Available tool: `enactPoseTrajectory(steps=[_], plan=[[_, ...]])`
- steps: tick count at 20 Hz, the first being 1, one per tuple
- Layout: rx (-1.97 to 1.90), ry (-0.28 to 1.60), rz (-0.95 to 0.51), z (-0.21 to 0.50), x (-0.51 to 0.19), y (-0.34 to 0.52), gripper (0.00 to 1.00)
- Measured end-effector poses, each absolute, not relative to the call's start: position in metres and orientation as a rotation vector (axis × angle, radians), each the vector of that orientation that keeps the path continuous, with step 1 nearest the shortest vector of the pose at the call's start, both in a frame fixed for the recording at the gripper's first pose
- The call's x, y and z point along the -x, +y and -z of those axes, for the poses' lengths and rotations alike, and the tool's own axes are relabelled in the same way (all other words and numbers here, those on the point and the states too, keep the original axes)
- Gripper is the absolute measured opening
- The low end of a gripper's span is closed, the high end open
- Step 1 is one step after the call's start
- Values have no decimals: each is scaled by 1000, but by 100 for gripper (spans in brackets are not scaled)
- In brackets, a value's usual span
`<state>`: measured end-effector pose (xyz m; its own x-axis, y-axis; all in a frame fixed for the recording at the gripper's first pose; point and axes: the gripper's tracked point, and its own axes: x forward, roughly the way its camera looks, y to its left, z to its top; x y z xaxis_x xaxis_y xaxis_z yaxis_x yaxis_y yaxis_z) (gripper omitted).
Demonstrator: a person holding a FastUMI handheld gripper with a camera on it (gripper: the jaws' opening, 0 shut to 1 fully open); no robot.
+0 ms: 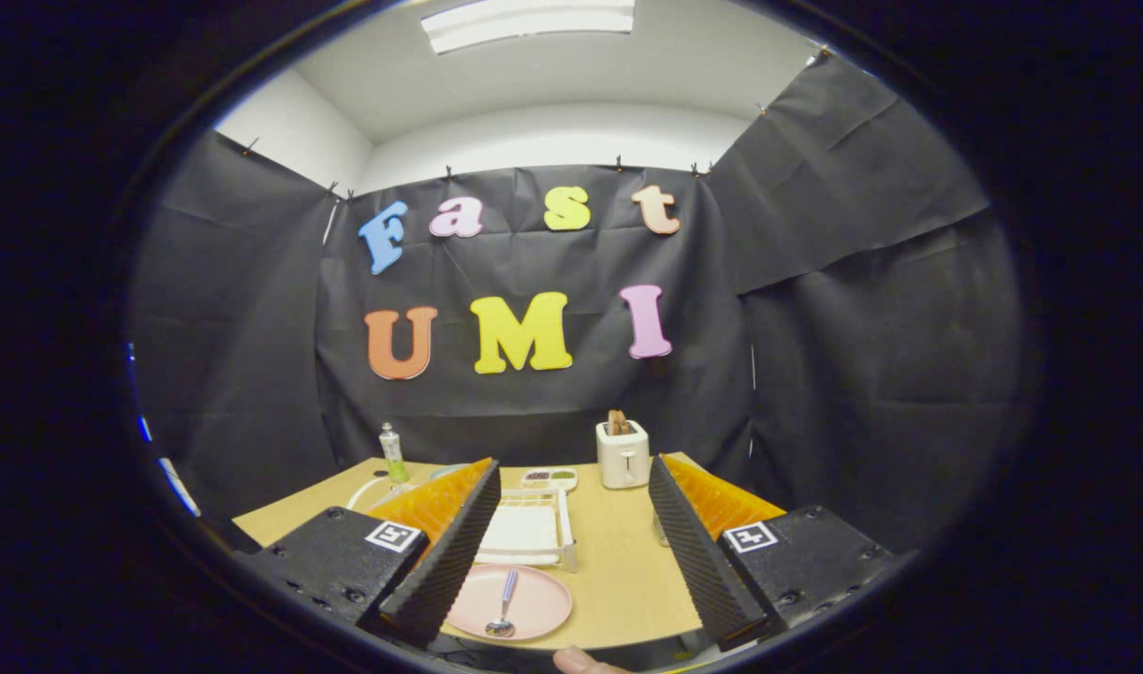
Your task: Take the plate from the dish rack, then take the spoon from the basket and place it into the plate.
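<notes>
One view carries everything, the gripper view. Low in the frame, the gripper (571, 552) stands wide, its two fingers well apart and holding nothing, raised above the light wooden desk (618, 571).

Lower centre, close beside the inner face of the left finger, the round pink plate (534, 607) lies flat on the desk, and the small metal spoon with a pale blue handle (505, 605) rests in it, bowl toward the near edge and handle pointing away. Just beyond the plate sits the white dish rack (526, 535), which looks cleared of the plate. Left of centre, partly hidden by the left finger, a curved pale rim may be the basket; I cannot tell for sure.

Further back in the middle of the frame stand a white toaster with bread in its slots (622, 453), a small divided tray (549, 478) beside it, and a clear bottle with green liquid (392, 453) toward the left. A fingertip (578, 661) of the person shows at the bottom centre.

Judging by this, the placing looks done. Doing the remaining step well means drawing the gripper up and back with the fingers kept wide, clear of the plate rim and the rack, so the spoon is not nudged.
</notes>
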<state>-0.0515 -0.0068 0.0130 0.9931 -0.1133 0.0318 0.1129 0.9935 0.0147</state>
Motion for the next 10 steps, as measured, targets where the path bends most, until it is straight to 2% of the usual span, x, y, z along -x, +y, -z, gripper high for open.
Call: enactPoseTrajectory(steps=[10], plan=[[15,-61,169,-13,51,-25,100]])
